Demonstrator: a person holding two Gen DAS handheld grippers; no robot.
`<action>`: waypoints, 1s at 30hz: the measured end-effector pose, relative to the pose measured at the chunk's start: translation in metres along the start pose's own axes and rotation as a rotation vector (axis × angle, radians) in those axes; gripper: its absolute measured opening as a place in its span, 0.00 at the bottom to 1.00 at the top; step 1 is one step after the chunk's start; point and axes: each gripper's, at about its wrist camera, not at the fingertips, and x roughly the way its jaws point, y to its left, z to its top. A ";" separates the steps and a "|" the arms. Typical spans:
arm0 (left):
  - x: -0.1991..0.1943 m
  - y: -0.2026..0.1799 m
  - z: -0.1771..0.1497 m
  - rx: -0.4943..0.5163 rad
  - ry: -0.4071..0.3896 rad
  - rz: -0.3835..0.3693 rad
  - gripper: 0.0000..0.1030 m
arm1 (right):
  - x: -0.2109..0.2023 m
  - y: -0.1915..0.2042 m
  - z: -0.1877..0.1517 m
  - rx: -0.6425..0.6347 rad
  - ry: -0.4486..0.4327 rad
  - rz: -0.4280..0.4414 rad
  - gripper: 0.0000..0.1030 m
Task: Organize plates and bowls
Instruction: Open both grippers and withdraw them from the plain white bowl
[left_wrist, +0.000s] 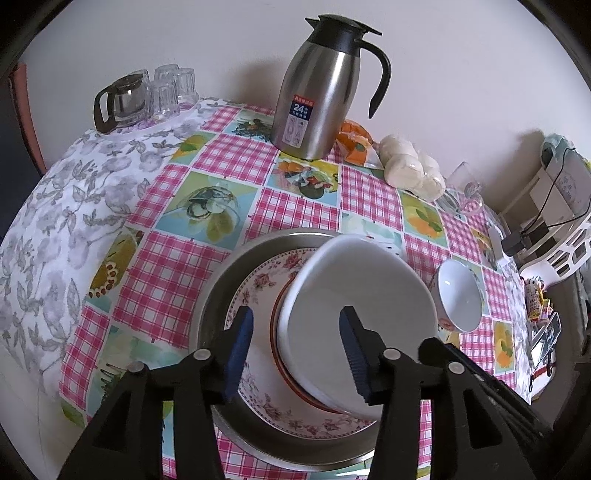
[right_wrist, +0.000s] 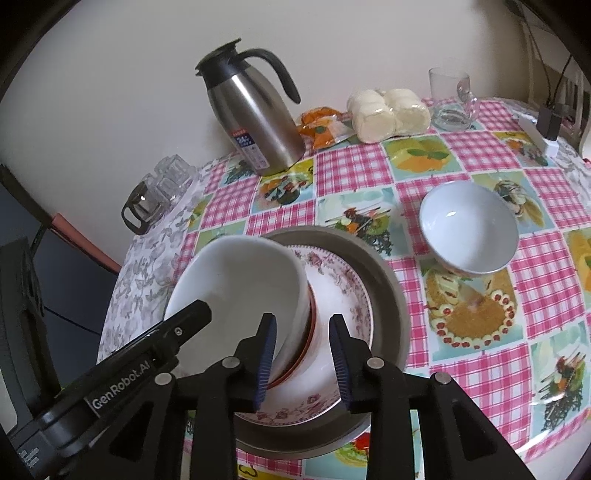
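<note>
A stack stands on the checked tablecloth: a metal tray (left_wrist: 216, 291) (right_wrist: 389, 295), a floral plate (left_wrist: 258, 280) (right_wrist: 341, 291), a red-rimmed dish (left_wrist: 275, 325) (right_wrist: 312, 321) and a big white bowl (left_wrist: 354, 280) (right_wrist: 243, 280) on top. My left gripper (left_wrist: 297, 350) is open and straddles the bowl's left wall, with a gap at the outer pad. My right gripper (right_wrist: 303, 354) is open across the bowl's right wall, one finger inside and one outside. A small white bowl (left_wrist: 460, 299) (right_wrist: 469, 232) sits alone to the right of the stack.
A steel thermos jug (left_wrist: 317, 92) (right_wrist: 251, 114) stands behind the stack by the wall. A glass teapot with tumblers (left_wrist: 122, 99) is at the back left. A bag of buns (left_wrist: 410, 166) (right_wrist: 388, 110), an orange packet (right_wrist: 321, 127) and a glass mug (right_wrist: 452, 99) lie at the back right.
</note>
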 end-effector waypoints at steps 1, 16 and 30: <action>-0.002 0.000 0.000 -0.001 -0.005 0.000 0.52 | -0.002 -0.001 0.001 0.002 -0.006 -0.001 0.31; -0.021 0.019 0.009 -0.046 -0.072 0.044 0.74 | -0.017 -0.022 0.008 0.052 -0.053 -0.065 0.69; -0.017 0.033 0.011 -0.044 -0.108 0.184 0.90 | -0.019 -0.024 0.008 0.038 -0.094 -0.077 1.00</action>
